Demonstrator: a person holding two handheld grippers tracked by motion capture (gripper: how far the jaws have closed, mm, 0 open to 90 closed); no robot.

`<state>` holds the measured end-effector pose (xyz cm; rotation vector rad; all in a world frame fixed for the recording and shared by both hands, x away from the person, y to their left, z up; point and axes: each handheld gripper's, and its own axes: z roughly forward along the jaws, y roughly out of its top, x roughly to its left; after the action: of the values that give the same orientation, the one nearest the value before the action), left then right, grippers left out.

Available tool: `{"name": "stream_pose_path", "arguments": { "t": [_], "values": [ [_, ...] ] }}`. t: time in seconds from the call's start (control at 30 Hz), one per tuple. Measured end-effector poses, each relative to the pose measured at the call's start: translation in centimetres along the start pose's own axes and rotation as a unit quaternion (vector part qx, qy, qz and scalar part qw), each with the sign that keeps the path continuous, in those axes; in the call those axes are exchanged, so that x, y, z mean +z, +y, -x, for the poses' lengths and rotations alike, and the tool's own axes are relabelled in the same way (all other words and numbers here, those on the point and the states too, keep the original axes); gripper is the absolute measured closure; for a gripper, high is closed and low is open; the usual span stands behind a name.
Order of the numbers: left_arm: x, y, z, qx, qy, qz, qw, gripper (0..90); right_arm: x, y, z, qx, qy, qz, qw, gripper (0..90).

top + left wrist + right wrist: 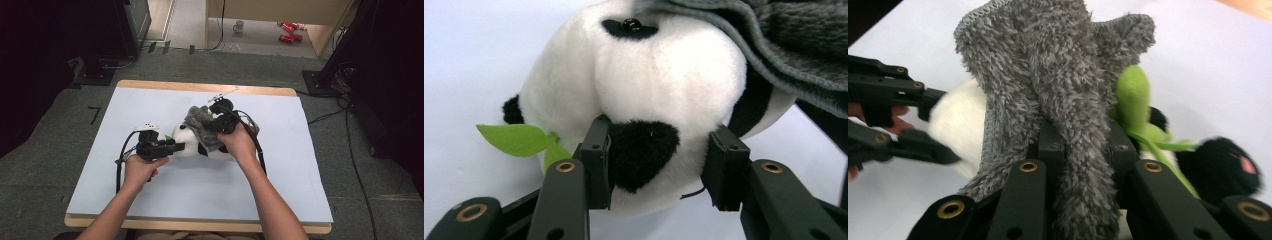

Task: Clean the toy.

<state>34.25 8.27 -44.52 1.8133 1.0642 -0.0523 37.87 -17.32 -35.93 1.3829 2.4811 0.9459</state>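
From the high view we see the panda toy (pixel 192 142) lying near the middle of the white surface (pixel 150 195), with the grey cloth (pixel 202 127) draped over its far right side. The left gripper (pixel 181 146) comes in from the left at the toy's head, and the right gripper (pixel 216 120) sits above the cloth, but from up here we cannot judge either pair of jaws.

The left gripper view settles its side: the left gripper (pixel 664 170) has its jaws partly open, their pads pressed into the white plush of the panda toy (pixel 659 80) on either side of a black ear. It also shows us a green felt leaf (pixel 519 140) at the left and the cloth's hemmed edge (pixel 784 45) overhanging the toy.

In the right gripper view, the right gripper (pixel 1080 145) has its jaws pinched tight on a fold of the grey cloth (pixel 1048 65). Behind the fold we see a green stalk (pixel 1135 100) and a blurred black paw (pixel 1220 167) to the right, with the left gripper (pixel 923 125) on the white plush at the left.
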Motion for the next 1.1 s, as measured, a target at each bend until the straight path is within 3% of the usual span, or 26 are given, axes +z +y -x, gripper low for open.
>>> {"name": "stream_pose_path", "arguments": {
  "t": [0.13, 0.27, 0.53, 0.87, 1.1],
  "values": [
    [0.0, 0.0, 0.0, 0.003, 0.001, 0.001, 1.0000, 54.6, -1.2, -0.5, 1.2, 0.006, -0.020, -0.001, 0.9998, 76.5],
    [0.0, -0.1, 0.0, 0.009, 0.001, 0.001, 1.0000, 54.6, -2.2, -1.2, 2.7, 0.019, -0.018, 0.000, 0.9997, 76.5],
    [0.0, -0.1, -0.2, 0.011, -0.004, 0.000, 0.9999, 54.7, -3.4, -2.0, 3.8, 0.039, -0.010, 0.024, 0.9989, 76.5],
    [-0.1, -0.2, 0.0, 0.017, 0.000, -0.002, 0.9999, 54.6, -4.7, -2.1, 4.9, 0.049, -0.026, 0.036, 0.9978, 76.6],
    [-0.1, -0.3, 0.0, 0.020, 0.003, -0.001, 0.9998, 54.7, -5.8, -2.9, 6.7, 0.075, -0.036, 0.045, 0.9956, 76.7]
  ]
}}
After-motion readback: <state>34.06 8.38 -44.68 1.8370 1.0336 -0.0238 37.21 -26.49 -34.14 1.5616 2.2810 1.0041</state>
